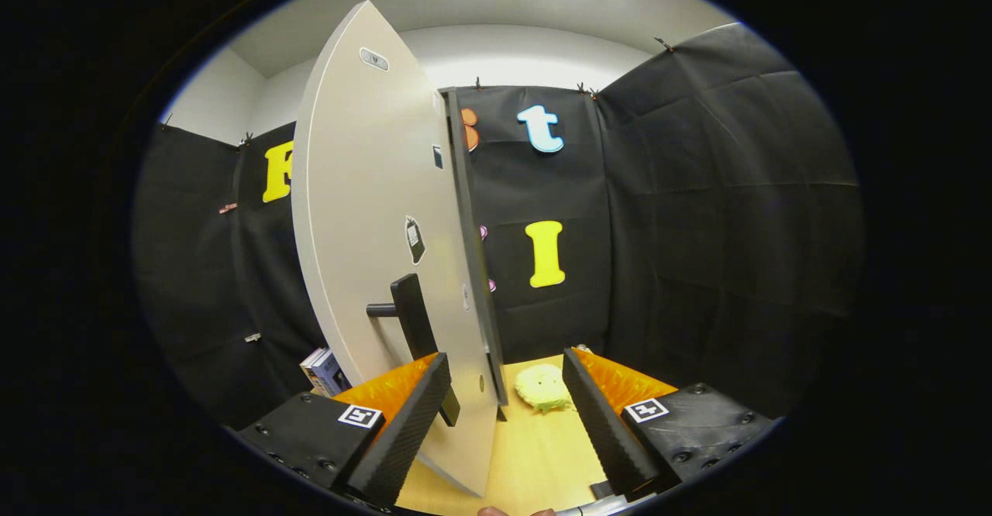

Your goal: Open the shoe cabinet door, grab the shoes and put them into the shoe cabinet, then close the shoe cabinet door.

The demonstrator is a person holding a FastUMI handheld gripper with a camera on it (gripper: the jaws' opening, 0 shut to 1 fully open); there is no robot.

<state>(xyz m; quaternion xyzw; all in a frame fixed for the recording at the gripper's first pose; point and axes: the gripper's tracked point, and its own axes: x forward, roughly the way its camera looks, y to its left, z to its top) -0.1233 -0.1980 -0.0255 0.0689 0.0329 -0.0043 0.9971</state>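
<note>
The shoe cabinet door [364, 214] is seen swung out edge-on, standing between the jaws with its dark handle [411, 322] just beyond the left finger. The jaws of the gripper [504, 392] are held apart, and no pressing on the door can be made out. A pale yellow shoe [542, 388] is seen lying on the bench [535, 454] ahead, untouched. Opening is judged underway or done; grabbing, stowing and closing are left. Some books [325, 373] are stood behind the door.

Books [325, 371] behind door; wooden floor [535, 454]; black cloth wall [697, 229].
</note>
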